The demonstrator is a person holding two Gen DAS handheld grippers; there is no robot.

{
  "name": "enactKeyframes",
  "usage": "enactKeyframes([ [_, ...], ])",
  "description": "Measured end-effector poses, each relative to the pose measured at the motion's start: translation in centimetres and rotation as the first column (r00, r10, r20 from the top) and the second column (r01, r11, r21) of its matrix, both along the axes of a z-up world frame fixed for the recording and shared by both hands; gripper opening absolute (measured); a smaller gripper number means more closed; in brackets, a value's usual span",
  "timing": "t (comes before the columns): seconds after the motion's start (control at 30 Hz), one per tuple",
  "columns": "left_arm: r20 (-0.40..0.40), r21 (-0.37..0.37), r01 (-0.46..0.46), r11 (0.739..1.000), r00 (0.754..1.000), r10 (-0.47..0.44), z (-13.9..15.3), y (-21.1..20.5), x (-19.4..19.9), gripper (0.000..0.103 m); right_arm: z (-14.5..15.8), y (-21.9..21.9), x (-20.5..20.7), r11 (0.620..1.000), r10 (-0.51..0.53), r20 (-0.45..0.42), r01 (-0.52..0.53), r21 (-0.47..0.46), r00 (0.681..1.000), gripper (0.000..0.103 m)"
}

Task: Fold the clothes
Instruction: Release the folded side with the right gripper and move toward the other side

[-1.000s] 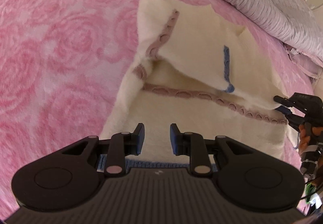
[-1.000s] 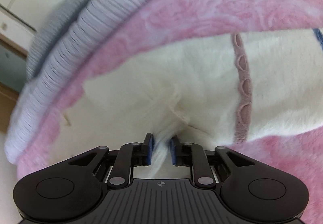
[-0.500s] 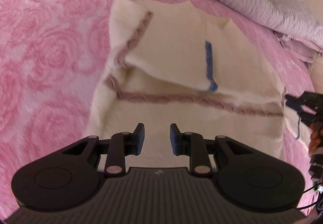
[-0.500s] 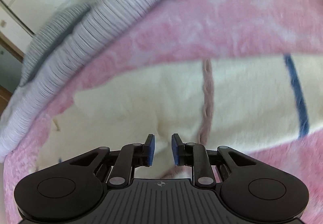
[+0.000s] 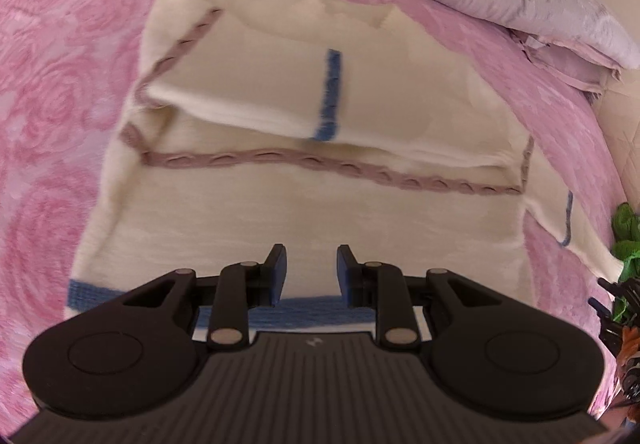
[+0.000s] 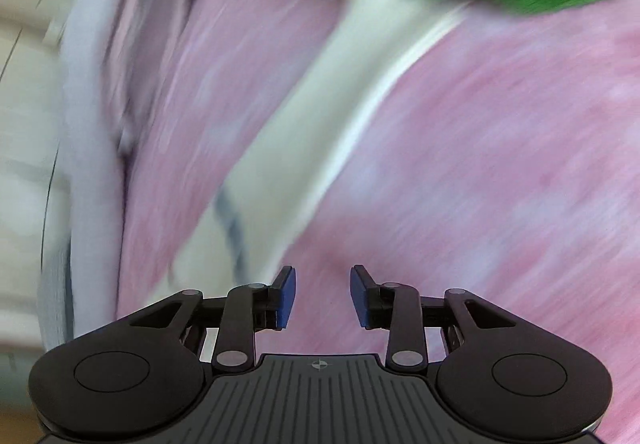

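I see the cream sweater (image 5: 304, 211) lying in the middle of the frame on the pink bed cover (image 5: 60, 83), partly folded. My left gripper (image 5: 310, 270) hovers over its blue hem (image 5: 308, 310), jaws apart and empty. My right gripper (image 6: 322, 294) is also apart, over bare cover. I should take the hem evenly with both and lift it flat, I think.

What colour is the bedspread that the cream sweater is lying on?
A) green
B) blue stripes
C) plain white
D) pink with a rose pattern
D: in the left wrist view the cream sweater lies spread on a pink bedspread with a swirled rose pattern showing all around it.
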State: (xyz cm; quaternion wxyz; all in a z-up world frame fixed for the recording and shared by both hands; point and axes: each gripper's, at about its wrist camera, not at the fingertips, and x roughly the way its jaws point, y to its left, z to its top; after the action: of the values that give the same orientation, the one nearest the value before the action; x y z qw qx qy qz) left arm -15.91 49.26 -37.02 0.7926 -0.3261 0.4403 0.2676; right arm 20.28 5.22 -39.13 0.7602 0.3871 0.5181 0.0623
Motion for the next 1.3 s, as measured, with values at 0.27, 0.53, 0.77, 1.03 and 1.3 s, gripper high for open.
enactKeyframes([
  [0.27,0.014,0.016,0.04,0.999,0.999,-0.04,1.1,-2.6,2.3,0.021,-1.6,-4.8,3.0,0.98,-0.168,0.019,0.165,0.111,0.986,0.034],
  [0.53,0.009,0.048,-0.017,0.999,1.0,0.017,2.2,-2.0,0.5,0.021,-1.3,-1.7,6.2,0.995,-0.094,0.081,0.096,-0.022,0.992,0.009],
  [0.77,0.024,0.026,-0.115,0.993,0.993,0.115,2.7,-0.8,-3.2,0.021,10.3,12.5,0.7,0.87,0.482,0.453,-0.349,-0.348,0.75,0.006],
  [1.03,0.032,-0.043,-0.204,0.978,0.978,0.205,1.9,-0.7,-6.3,0.021,8.4,25.9,-15.2,0.221,0.975,0.144,-0.845,-0.486,0.172,0.022],
  [1.3,0.096,-0.215,-0.15,0.965,0.98,0.173,-0.9,-2.6,-1.9,0.022,6.5,20.4,-11.7,0.185,0.969,-0.051,-0.848,-0.496,0.242,0.034],
])
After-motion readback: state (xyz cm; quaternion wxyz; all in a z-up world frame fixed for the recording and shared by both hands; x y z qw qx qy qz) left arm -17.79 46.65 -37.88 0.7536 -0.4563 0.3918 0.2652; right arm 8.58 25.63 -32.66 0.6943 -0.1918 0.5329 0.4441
